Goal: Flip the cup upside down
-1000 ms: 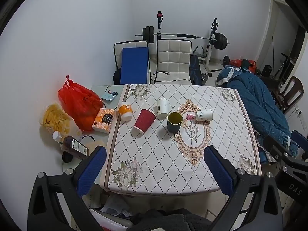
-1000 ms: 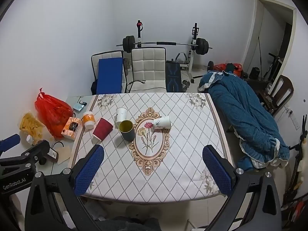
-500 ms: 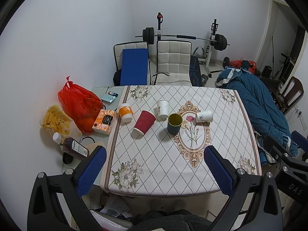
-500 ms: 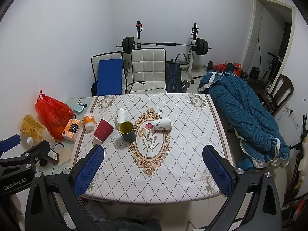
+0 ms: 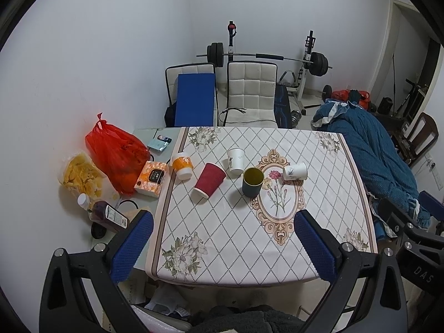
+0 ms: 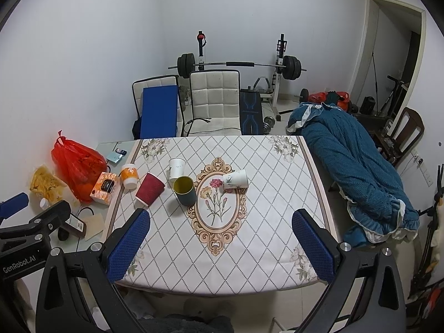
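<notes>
Several cups stand on the patterned table (image 5: 249,244) (image 6: 249,255). A dark green cup (image 5: 252,181) (image 6: 185,190) stands upright with its mouth up. A white cup (image 5: 295,171) (image 6: 236,179) lies on its side on the floral medallion. A red paper cup (image 5: 209,179) (image 6: 149,188), a white paper cup (image 5: 235,161) (image 6: 176,168) and an orange-and-white cup (image 5: 182,165) (image 6: 129,175) stand upside down. My left gripper (image 5: 223,245) and right gripper (image 6: 220,245) are both open and empty, held high above the table's near edge, far from the cups.
A red plastic bag (image 5: 116,152), an orange tissue box (image 5: 152,178), a bag of chips (image 5: 80,174) and a bottle (image 5: 106,213) lie left of the table. Two chairs (image 5: 251,94) and a barbell rack stand behind. A blue blanket (image 5: 377,161) lies to the right.
Both grippers have pulled back and up a little, so the table looks smaller and farther. The cups have not moved.
</notes>
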Demonstrator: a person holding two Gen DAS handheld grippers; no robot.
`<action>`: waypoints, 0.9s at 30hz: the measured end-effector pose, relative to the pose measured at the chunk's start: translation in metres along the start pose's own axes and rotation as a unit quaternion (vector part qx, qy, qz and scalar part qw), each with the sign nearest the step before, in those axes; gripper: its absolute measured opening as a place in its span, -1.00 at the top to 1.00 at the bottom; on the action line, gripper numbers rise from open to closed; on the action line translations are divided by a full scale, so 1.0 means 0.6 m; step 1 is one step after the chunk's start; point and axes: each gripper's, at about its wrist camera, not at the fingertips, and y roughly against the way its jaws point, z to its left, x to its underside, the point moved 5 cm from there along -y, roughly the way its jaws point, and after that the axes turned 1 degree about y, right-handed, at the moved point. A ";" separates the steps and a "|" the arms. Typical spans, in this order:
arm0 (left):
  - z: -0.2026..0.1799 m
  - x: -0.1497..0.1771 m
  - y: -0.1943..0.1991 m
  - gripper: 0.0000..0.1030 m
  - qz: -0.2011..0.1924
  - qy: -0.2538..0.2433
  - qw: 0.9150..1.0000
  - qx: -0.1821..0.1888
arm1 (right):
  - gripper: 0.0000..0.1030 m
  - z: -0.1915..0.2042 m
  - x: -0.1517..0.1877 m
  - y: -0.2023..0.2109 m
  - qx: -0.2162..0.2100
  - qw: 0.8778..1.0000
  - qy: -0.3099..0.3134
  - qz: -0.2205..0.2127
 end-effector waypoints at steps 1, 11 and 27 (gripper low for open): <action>0.002 0.003 0.000 -1.00 -0.001 0.000 1.000 0.001 | -1.00 0.000 -0.001 0.000 0.000 1.000 0.000 0.000; -0.001 0.003 0.002 -1.00 -0.002 0.000 1.000 -0.001 | -1.00 0.001 -0.002 0.001 0.000 1.000 0.000 -0.002; -0.002 0.004 0.002 -1.00 -0.002 0.001 1.000 0.000 | -1.00 0.001 -0.007 -0.001 0.000 1.000 0.000 -0.004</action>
